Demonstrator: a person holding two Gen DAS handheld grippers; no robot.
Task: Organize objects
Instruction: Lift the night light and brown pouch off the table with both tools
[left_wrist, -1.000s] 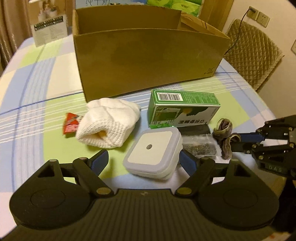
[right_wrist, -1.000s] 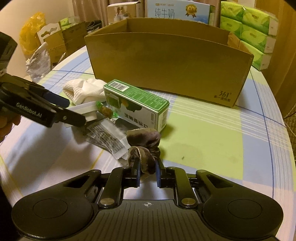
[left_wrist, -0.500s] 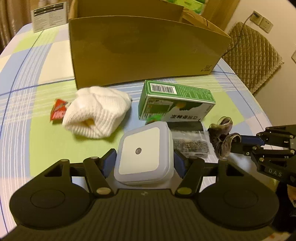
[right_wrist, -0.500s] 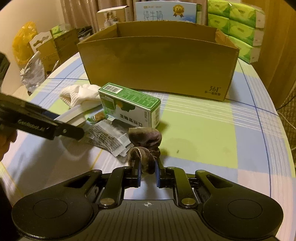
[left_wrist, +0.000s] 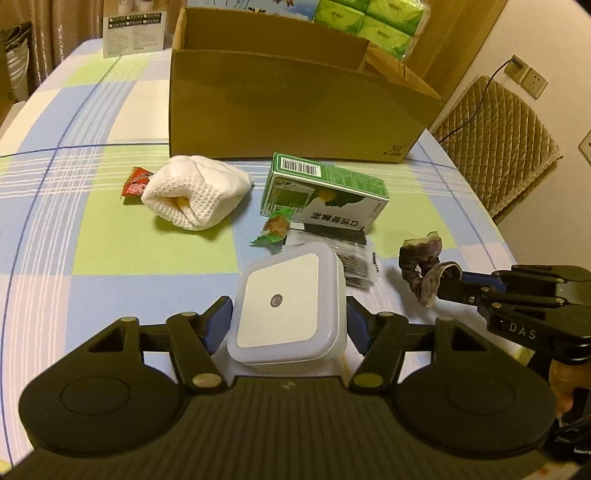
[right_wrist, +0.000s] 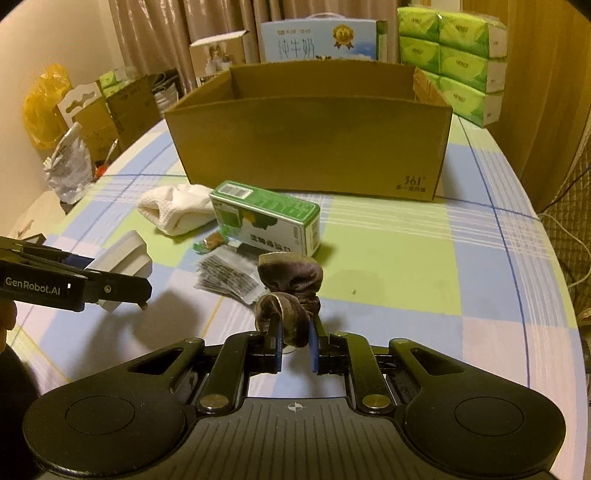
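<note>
The left gripper (left_wrist: 290, 314) is clamping its fingers on a white night light (left_wrist: 288, 308), holding it above the desk (left_wrist: 110, 236). The right gripper (right_wrist: 294, 345) is pinching a dark brown scrunchie (right_wrist: 290, 291) between closed fingers. A green carton (left_wrist: 325, 194), white cloth (left_wrist: 195, 190) and candy (left_wrist: 275, 229) are lying before the open cardboard box (right_wrist: 310, 147).

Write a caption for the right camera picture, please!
Right gripper pinching a brown scrunchie before the cardboard box, left gripper holding a white night light.
</note>
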